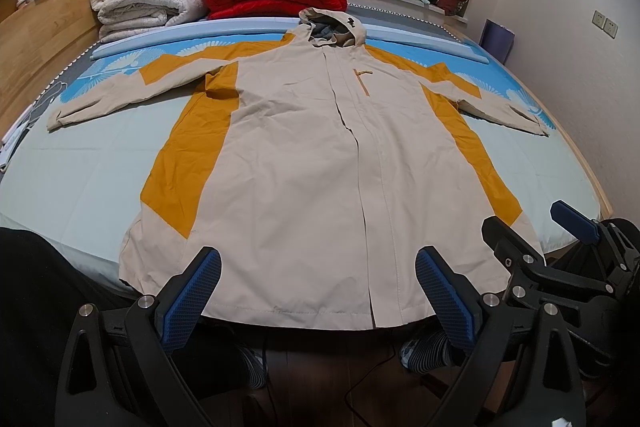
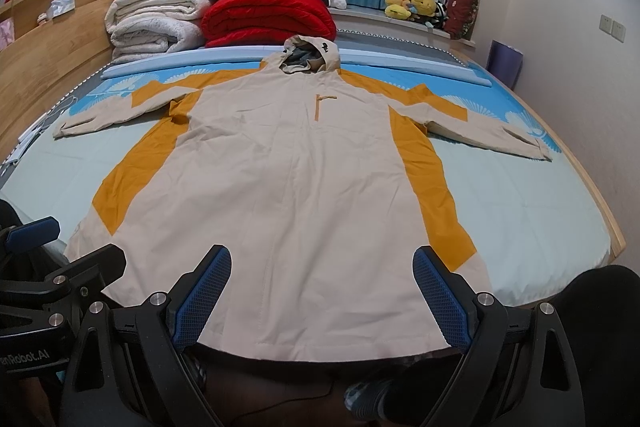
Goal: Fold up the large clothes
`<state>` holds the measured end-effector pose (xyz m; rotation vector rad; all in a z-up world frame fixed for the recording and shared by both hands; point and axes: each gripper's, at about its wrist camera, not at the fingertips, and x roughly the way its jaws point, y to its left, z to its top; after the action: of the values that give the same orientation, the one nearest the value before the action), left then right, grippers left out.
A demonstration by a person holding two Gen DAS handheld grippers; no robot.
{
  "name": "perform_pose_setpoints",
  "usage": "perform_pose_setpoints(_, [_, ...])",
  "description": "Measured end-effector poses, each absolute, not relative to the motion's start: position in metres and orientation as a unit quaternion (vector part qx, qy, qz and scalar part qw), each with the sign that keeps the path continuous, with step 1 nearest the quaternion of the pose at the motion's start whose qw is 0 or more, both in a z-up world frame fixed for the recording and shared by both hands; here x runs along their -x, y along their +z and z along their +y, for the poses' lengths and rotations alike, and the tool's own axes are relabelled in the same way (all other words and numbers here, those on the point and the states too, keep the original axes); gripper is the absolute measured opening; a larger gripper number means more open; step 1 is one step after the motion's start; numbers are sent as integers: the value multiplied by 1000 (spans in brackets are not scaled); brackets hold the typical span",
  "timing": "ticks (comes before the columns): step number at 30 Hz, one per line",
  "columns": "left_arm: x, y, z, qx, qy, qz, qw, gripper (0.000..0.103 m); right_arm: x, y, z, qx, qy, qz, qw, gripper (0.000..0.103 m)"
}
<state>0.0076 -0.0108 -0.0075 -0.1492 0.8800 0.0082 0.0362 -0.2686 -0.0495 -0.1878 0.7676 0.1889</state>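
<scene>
On the bed the beige and mustard jacket lies flat, sleeves spread, hood far. At its near hem I hold my left tool and right tool, both apart, gripping nothing.

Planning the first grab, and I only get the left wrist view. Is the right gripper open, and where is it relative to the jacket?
Observer: The right gripper is open with its fingers wide apart and nothing between them. It is held over the near hem of the jacket.
Operator: That gripper blocks my view of the jacket's lower right edge. Is it bunched up?
Observer: No. In the right wrist view, the lower right edge lies flat on the bed, just outside the gripper's right finger. The very corner is behind that finger.
</scene>
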Motion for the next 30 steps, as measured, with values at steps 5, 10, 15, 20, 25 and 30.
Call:
perform_pose_setpoints(5, [-7,-7,-11,72,4,426,902,96,-36,-50,-268,92,93,373,919,91])
perform_pose_setpoints(10, [-8,-8,-11,72,4,426,902,96,-36,-51,-267,92,95,373,919,88])
perform_pose_setpoints(15, [-7,-10,-12,71,4,423,903,96,-33,-52,-263,101,98,365,920,84])
perform_pose_setpoints(20, [-6,-5,-13,66,8,413,908,90,-32,-48,-266,99,97,356,924,82])
perform_pose_setpoints(25, [-3,14,-11,69,20,393,917,69,-33,-38,-272,81,91,343,931,80])
perform_pose_setpoints(30, [2,41,0,105,30,373,921,48,-34,-27,-275,83,87,322,939,71])
